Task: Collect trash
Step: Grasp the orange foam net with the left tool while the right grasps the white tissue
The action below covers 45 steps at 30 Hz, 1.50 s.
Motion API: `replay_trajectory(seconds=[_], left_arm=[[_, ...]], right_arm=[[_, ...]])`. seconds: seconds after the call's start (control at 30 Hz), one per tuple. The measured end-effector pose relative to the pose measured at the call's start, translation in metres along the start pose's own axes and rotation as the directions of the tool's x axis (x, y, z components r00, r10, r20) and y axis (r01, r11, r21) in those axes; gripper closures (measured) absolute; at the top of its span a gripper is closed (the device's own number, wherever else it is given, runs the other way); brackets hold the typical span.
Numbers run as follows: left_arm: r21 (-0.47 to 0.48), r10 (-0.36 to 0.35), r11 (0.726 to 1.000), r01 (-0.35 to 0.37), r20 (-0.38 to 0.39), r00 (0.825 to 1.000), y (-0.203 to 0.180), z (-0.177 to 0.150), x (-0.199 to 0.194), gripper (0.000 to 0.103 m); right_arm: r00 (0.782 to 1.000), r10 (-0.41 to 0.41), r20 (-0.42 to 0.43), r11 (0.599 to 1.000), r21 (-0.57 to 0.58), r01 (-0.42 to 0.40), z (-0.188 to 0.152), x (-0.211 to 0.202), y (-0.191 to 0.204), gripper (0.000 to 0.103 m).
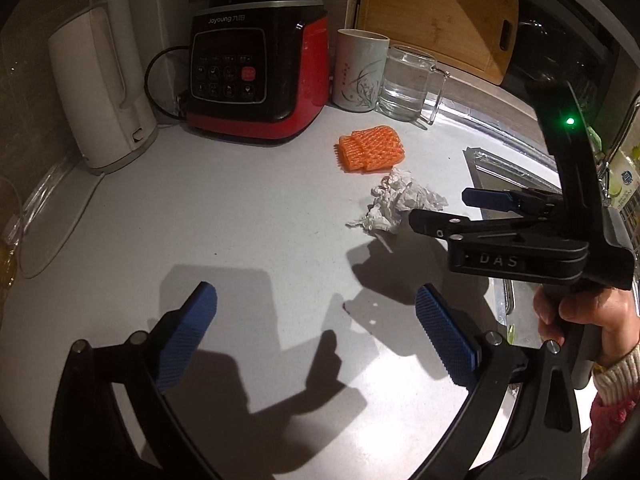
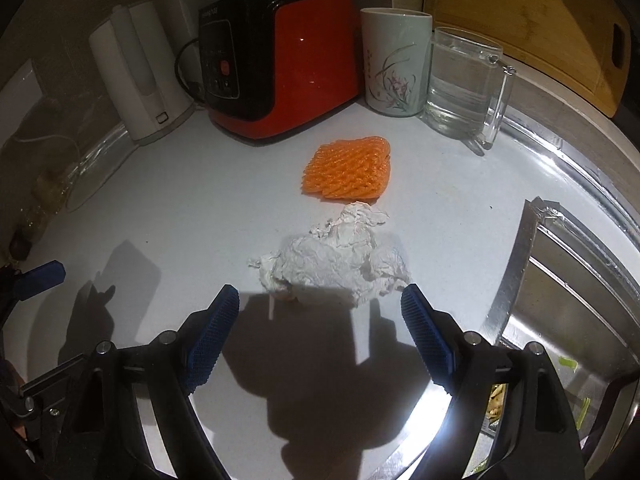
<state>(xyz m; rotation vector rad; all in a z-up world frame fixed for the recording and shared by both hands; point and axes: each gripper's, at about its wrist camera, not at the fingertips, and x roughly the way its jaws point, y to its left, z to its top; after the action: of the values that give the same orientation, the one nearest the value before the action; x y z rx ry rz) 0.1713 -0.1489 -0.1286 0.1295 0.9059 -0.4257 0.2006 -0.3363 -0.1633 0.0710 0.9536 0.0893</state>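
The right tool point(image 2: 316, 312) hangs over the pale surface point(image 2: 200, 208) with its blue ribbed pads point(image 2: 212, 340) spread wide and nothing between them. Just beyond the tips lies a crumpled white tissue point(image 2: 340, 260), and past it, close by, an orange foam net point(image 2: 348, 174). At the back stand a white kettle point(image 2: 136, 76), a red and black appliance point(image 2: 280, 64), a flowered mug point(image 2: 394, 60) and a clear glass mug point(image 2: 460, 80) just beside it, with a wooden cutting board point(image 2: 540, 20) leaning behind. A steel sink point(image 2: 560, 280) opens at the right. The left tool's blue tip point(image 2: 44, 274) shows at the left edge.
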Motion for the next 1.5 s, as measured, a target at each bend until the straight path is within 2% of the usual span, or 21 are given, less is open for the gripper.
replay_trajectory(seconds=[0.17, 0.23, 0.33, 0.47, 0.5, 0.63, 0.77, 1.0, 1.1, 1.2, 1.37, 1.43, 1.47, 1.5], left_arm=[[0.005, 0.001, 1.0, -0.001, -0.005, 1.0, 0.003, 0.012, 0.013, 0.008], [0.007, 0.0, 1.0, 0.0, -0.005, 1.0, 0.004, 0.015, 0.016, 0.008], [0.004, -0.002, 1.0, 0.002, -0.005, 1.0, 0.006, 0.02, 0.019, 0.008], [0.003, 0.0, 1.0, 0.0, -0.001, 1.0, 0.007, 0.024, 0.021, 0.008], [0.007, 0.001, 1.0, -0.001, 0.0, 1.0, 0.006, 0.026, 0.022, 0.008], [0.018, 0.005, 1.0, -0.005, 0.01, 1.0, 0.002, 0.039, 0.028, 0.008], [0.03, -0.041, 0.999, 0.041, 0.014, 0.999, -0.009, 0.059, 0.042, 0.008], [0.11, -0.104, 0.989, 0.1, 0.03, 0.994, -0.047, 0.096, 0.089, 0.008], [0.113, -0.125, 0.986, 0.122, 0.018, 0.992, -0.059, 0.109, 0.114, 0.008], [0.098, -0.123, 0.988, 0.121, 0.009, 0.992, -0.068, 0.121, 0.138, 0.008], [0.085, -0.072, 0.994, 0.073, -0.02, 0.997, -0.078, 0.13, 0.172, 0.008], [0.086, -0.063, 0.994, 0.065, -0.032, 0.998, -0.081, 0.131, 0.18, 0.017], [0.086, -0.06, 0.994, 0.063, -0.043, 0.997, -0.082, 0.132, 0.183, 0.031], [0.084, -0.054, 0.995, 0.058, -0.052, 0.997, -0.083, 0.133, 0.186, 0.035]], right_arm=[[1.0, -0.006, -0.022, 1.0, -0.014, 0.006, 0.013, 0.023, 0.001, 0.021], [0.999, -0.012, -0.034, 1.0, -0.026, 0.011, 0.016, 0.029, 0.002, 0.028], [0.998, -0.016, -0.06, 0.999, -0.034, 0.014, 0.017, 0.036, 0.001, 0.044], [0.998, 0.005, -0.069, 1.0, 0.001, -0.005, 0.012, 0.037, -0.006, 0.082], [0.998, 0.012, -0.067, 1.0, 0.009, -0.011, 0.01, 0.036, -0.008, 0.084], [0.999, 0.005, -0.042, 1.0, 0.015, -0.004, 0.002, 0.021, -0.014, 0.087], [1.0, 0.003, -0.019, 0.999, 0.043, -0.002, -0.008, 0.001, -0.025, 0.087], [1.0, -0.021, -0.016, 0.995, 0.101, 0.023, -0.03, -0.024, -0.05, 0.087], [1.0, -0.021, -0.019, 0.992, 0.125, 0.023, -0.037, -0.027, -0.059, 0.087], [0.999, -0.02, -0.026, 0.99, 0.14, 0.024, -0.042, -0.027, -0.062, 0.087], [0.999, -0.013, -0.031, 0.987, 0.159, 0.018, -0.047, -0.03, -0.066, 0.087], [1.0, -0.007, -0.023, 0.987, 0.162, 0.011, -0.047, -0.032, -0.066, 0.087], [1.0, -0.003, -0.021, 0.987, 0.162, 0.006, -0.047, -0.033, -0.065, 0.087], [1.0, -0.001, -0.019, 0.987, 0.161, 0.004, -0.046, -0.033, -0.065, 0.087]])
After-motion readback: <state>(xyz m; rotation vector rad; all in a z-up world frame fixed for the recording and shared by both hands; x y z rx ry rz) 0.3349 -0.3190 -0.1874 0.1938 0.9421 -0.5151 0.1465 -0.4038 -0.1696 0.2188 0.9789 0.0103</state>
